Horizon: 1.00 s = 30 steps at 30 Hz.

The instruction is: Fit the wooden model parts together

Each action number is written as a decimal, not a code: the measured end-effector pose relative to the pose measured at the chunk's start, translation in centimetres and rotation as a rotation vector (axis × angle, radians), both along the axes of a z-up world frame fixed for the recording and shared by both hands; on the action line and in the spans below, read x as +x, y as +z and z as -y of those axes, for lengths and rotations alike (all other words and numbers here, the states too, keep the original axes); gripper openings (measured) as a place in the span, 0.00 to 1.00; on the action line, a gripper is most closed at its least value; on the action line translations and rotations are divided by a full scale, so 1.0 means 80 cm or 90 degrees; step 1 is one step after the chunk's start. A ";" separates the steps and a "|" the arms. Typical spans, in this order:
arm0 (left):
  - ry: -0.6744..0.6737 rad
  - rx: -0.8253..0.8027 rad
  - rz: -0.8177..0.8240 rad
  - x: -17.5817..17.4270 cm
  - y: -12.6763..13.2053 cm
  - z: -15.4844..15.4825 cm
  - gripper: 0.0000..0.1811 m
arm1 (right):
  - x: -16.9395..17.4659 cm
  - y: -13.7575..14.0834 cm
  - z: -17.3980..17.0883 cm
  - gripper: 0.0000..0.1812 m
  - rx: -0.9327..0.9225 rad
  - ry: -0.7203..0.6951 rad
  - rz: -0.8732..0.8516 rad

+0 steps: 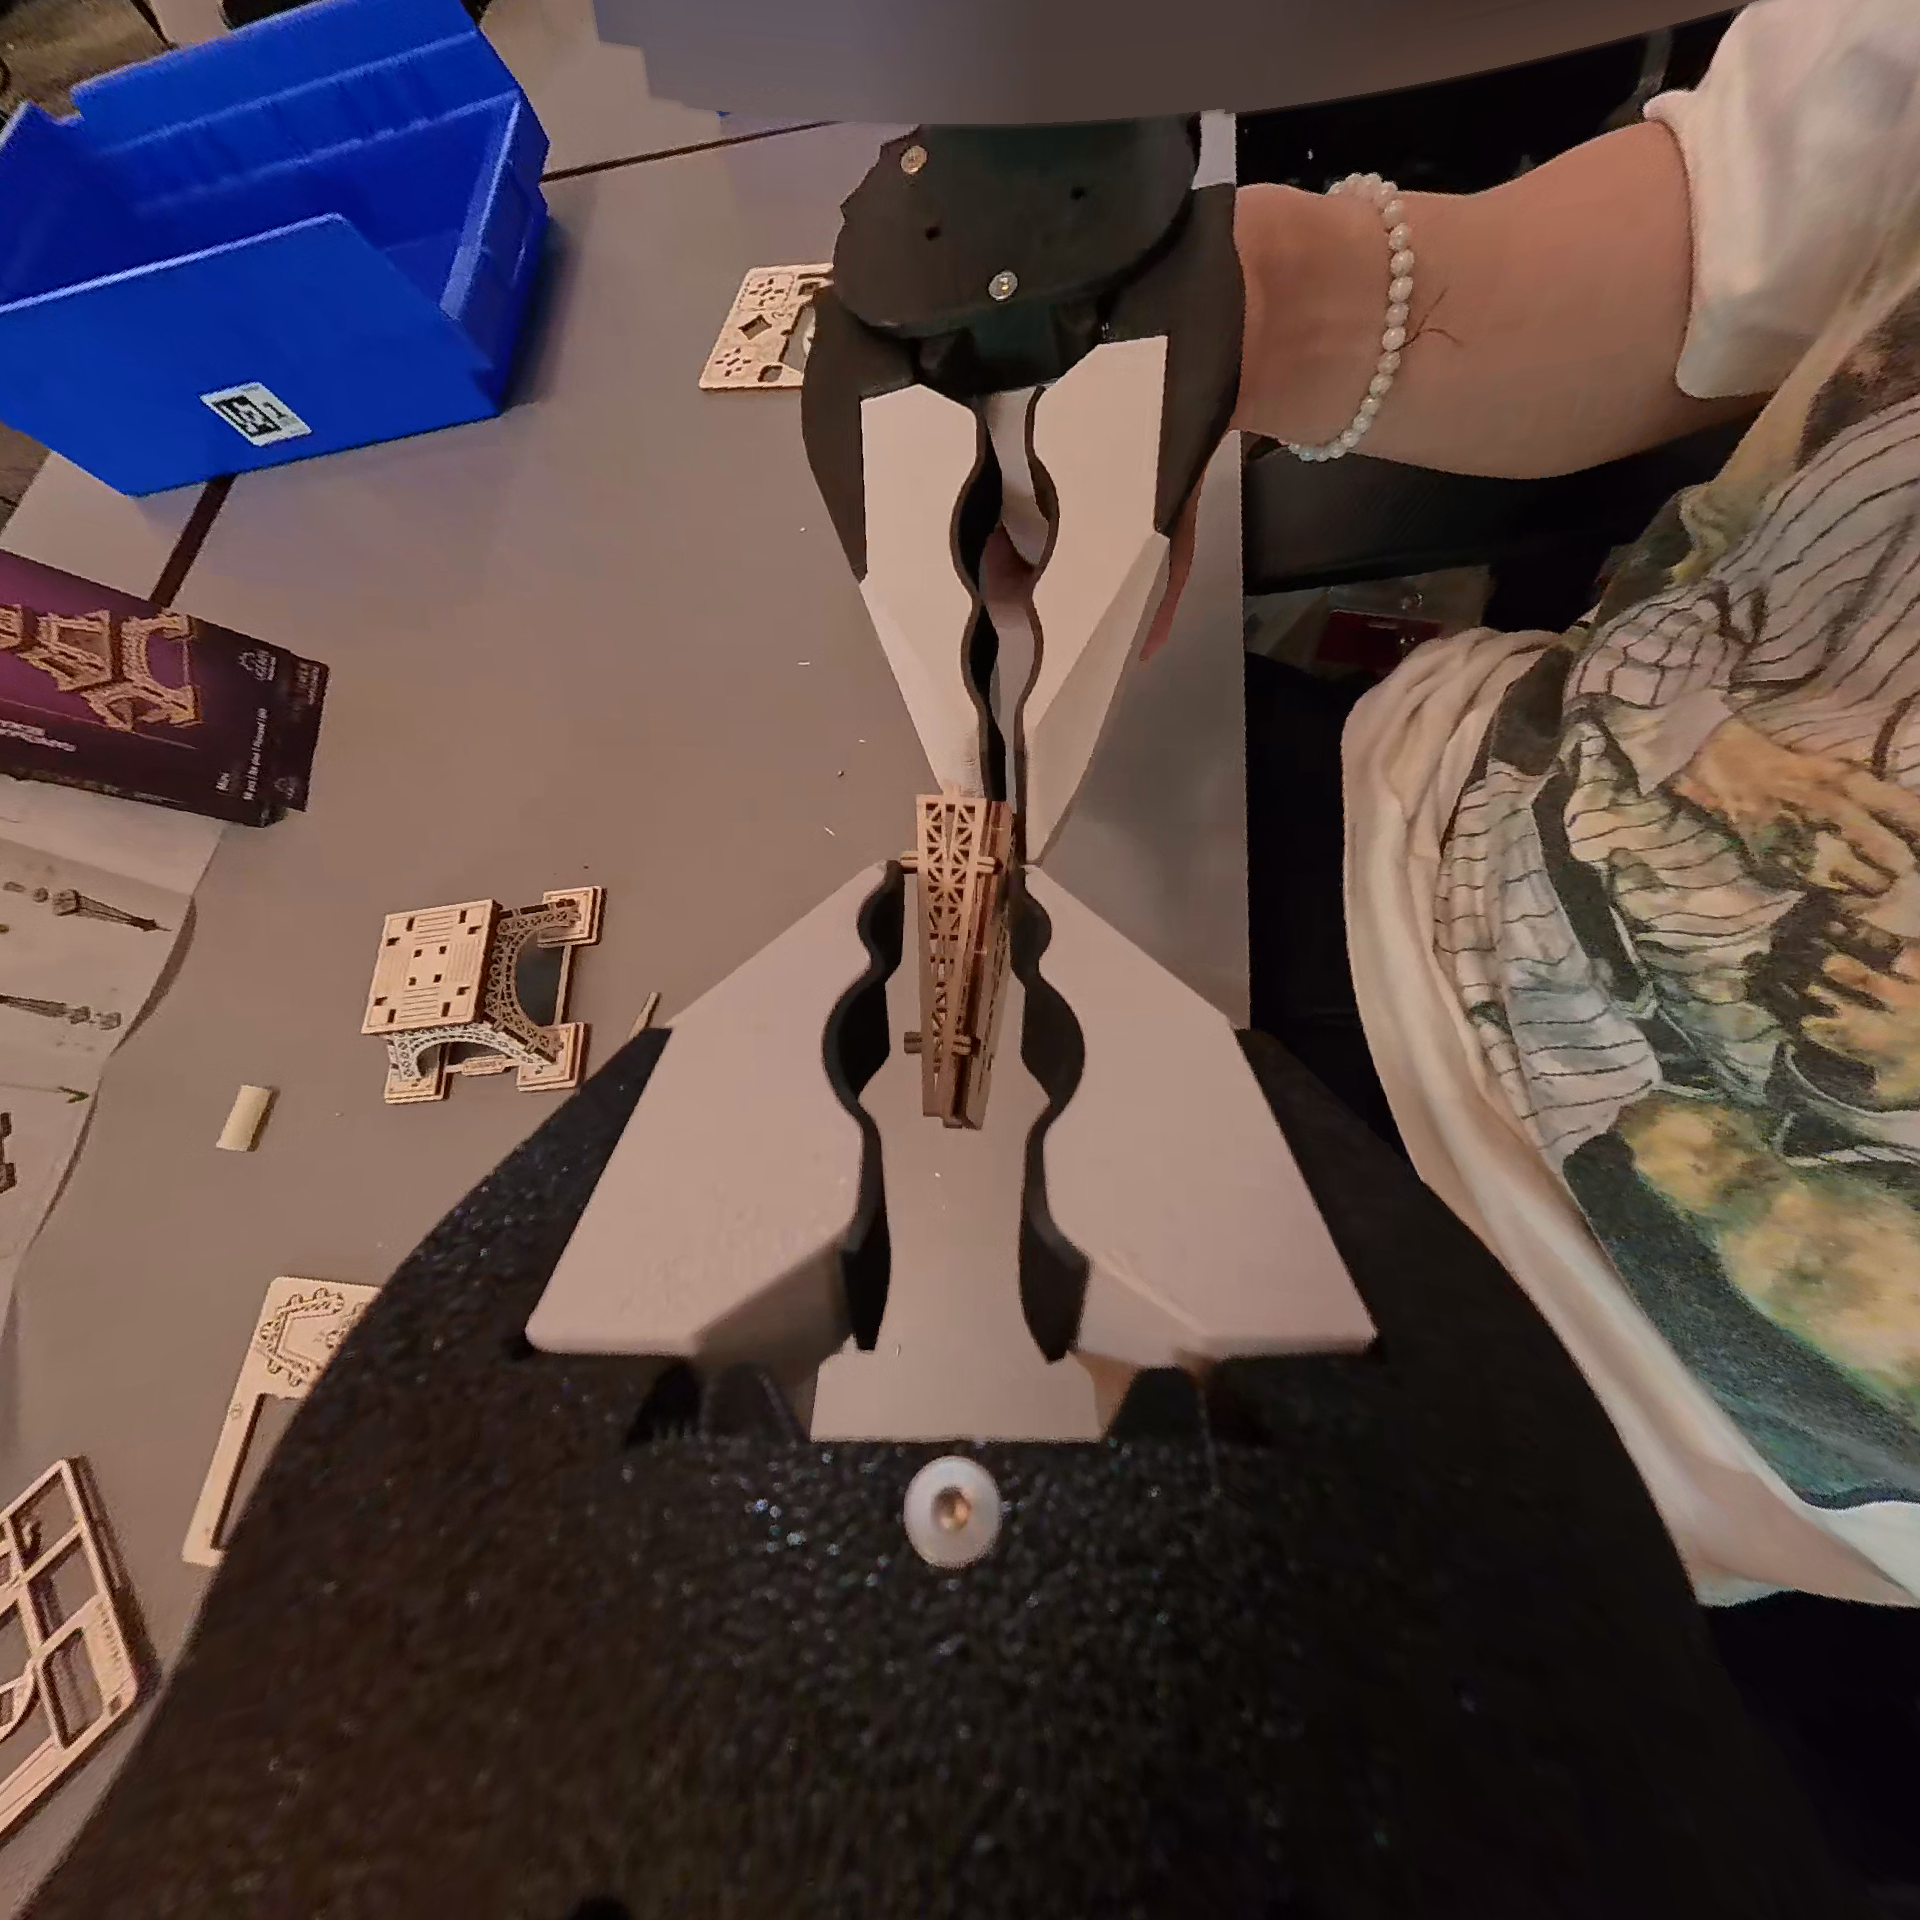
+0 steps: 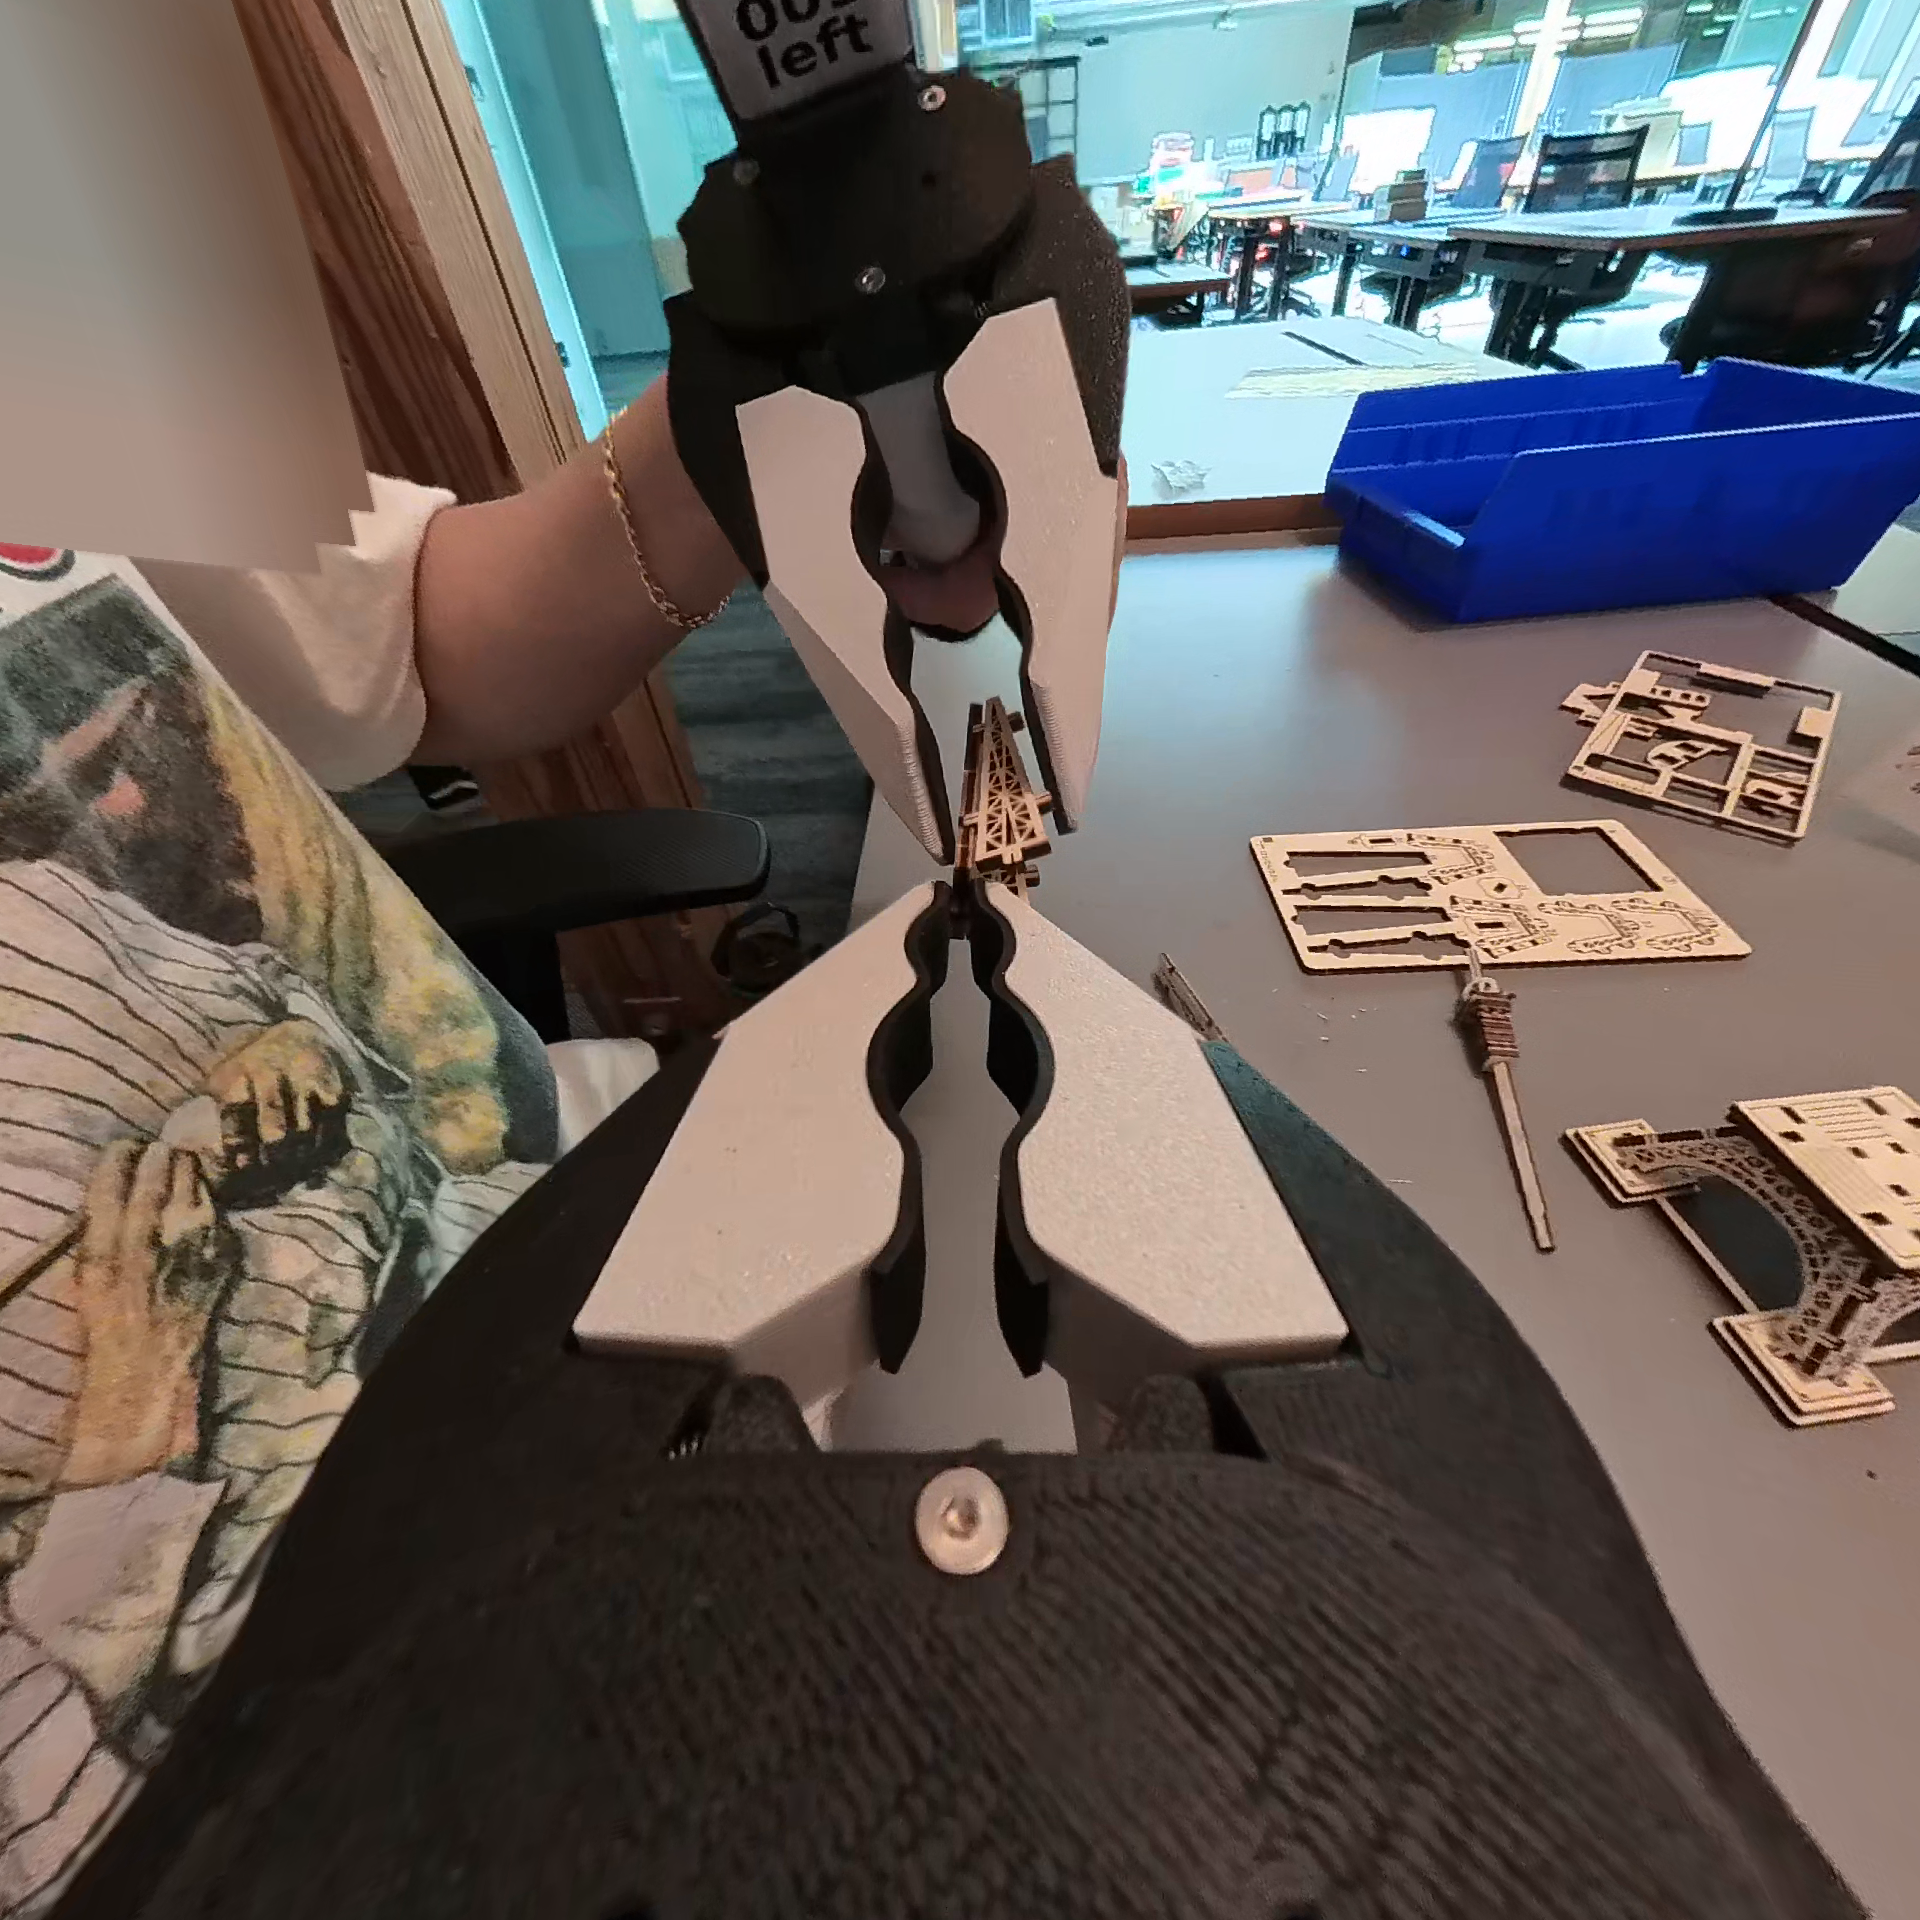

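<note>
The two tools meet tip to tip above the near edge of the grey tabletop (image 1: 644, 644), with a slim wooden lattice spire section (image 1: 961, 966) caught between them. In the left wrist view, the left hand-held gripper (image 1: 956, 883) has its fingers closed to a narrow gap at the tips, pinching the wider end of the spire section, whose body runs back between the scalloped black pads toward the camera. The right hand-held gripper (image 1: 997, 800) comes in from the opposite side, its fingers pressed nearly together and clamped on the narrow end of the same piece. The right wrist view shows the same hold from the other side: the right hand-held gripper (image 2: 971, 891) nips the end of the spire section (image 2: 1003, 795), and the left hand-held gripper (image 2: 987, 831) closes around it from above. The piece is held in the air, clear of the tabletop (image 2: 1351, 727). To the side stands the arched wooden tower base (image 2: 1787, 1247), well apart from the held section, with a thin wooden mast piece (image 2: 1501, 1081) lying near it, two punched-out plywood sheets (image 2: 1496, 894) and a blue plastic bin (image 2: 1621, 488) farther back. A dark purple kit box (image 1: 156, 707) lies on the tabletop in the left wrist view.
</note>
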<state>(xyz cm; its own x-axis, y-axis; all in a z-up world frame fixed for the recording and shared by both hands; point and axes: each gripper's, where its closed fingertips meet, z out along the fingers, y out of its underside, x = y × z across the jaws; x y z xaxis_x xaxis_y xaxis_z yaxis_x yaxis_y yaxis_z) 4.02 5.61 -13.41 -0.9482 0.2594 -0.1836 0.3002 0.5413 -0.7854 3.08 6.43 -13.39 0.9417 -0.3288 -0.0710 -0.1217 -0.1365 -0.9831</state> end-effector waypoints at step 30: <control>0.023 -0.022 0.026 0.011 0.004 -0.004 0.09 | 0.023 0.018 0.003 0.14 -0.038 -0.059 0.220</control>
<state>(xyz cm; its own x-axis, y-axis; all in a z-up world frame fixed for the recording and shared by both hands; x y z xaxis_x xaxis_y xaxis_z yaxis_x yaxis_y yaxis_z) 4.91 5.97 -13.05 -0.9482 0.2185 -0.2307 0.3136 0.5252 -0.7911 4.91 6.18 -11.92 0.8728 -0.4075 0.2685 0.2022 -0.1987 -0.9590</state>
